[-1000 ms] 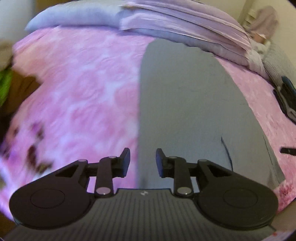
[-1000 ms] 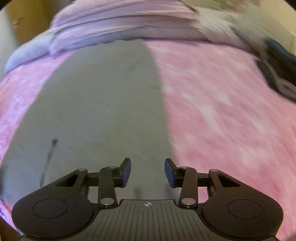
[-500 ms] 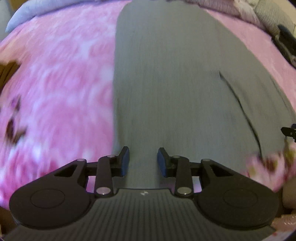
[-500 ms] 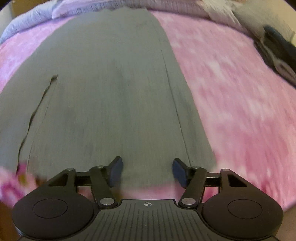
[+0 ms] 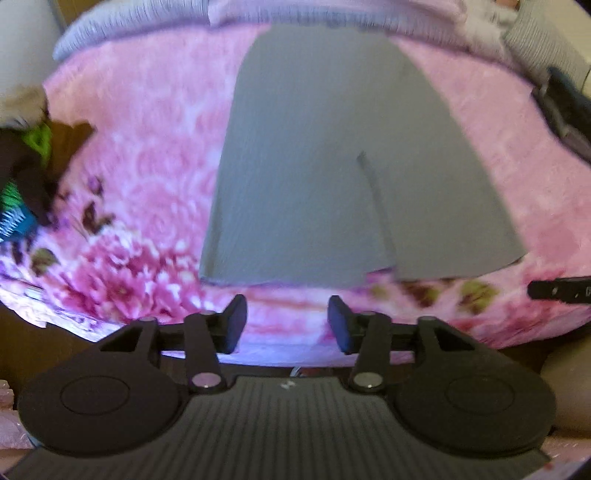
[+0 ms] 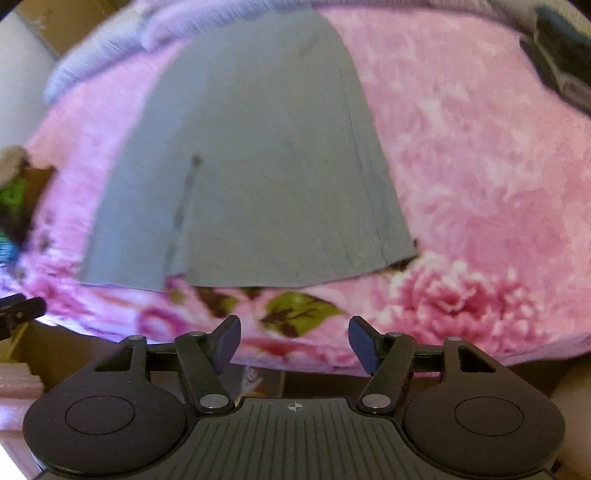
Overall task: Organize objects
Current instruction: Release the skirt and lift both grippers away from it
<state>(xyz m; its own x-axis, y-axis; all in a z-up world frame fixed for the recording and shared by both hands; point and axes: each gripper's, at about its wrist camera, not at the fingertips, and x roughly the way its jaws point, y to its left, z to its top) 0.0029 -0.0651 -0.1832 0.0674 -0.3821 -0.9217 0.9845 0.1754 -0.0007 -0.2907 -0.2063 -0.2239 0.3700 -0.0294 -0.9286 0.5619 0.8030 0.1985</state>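
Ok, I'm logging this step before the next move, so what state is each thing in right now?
grey skirt: spread flat on the pink floral blanket, slit toward the near hem, held by neither gripper.
left gripper: open, jaws just been opening, nothing between them.
right gripper: open wide, jaws just been opening, nothing between them.
pillows: lying at the far end of the bed.

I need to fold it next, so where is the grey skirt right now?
The grey skirt lies flat on the pink flowered blanket, in the middle of both wrist views, with its hem nearest the cameras and its far end by the pillows.
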